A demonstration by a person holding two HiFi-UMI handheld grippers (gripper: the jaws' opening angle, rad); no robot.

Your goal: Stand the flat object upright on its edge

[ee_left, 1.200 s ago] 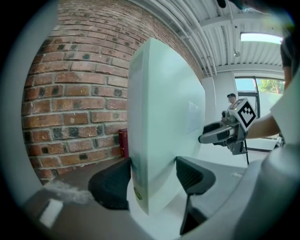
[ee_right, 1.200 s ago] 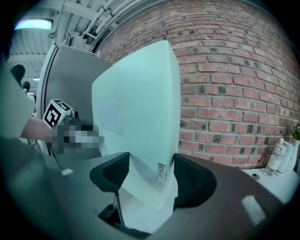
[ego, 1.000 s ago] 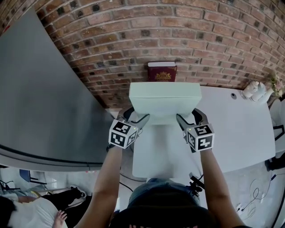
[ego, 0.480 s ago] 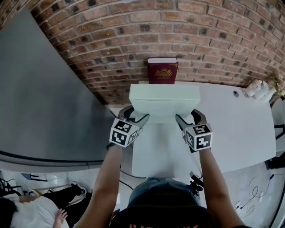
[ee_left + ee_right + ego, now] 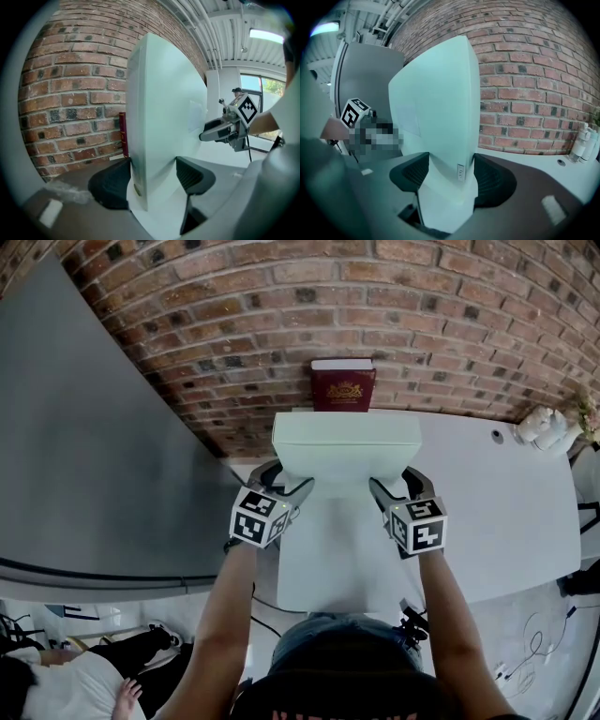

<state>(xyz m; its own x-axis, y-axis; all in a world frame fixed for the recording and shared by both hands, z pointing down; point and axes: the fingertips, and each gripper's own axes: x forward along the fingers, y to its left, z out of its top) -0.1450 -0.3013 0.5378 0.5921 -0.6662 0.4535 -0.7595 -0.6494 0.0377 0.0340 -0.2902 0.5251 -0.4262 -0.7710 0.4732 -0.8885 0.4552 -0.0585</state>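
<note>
Since your left gripper (image 5: 153, 168) and right gripper (image 5: 451, 164) each pinch the white box (image 5: 346, 442) between their jaws, and it looks settled on edge, loosen both gently and check it stands.

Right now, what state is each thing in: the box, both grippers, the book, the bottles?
white box: upright on its long edge, clamped at both ends.
left gripper: shut on the box's left end.
right gripper: shut on its right end.
red book: closed, standing upright against the brick wall.
white bottles: standing at the table's far right.
</note>
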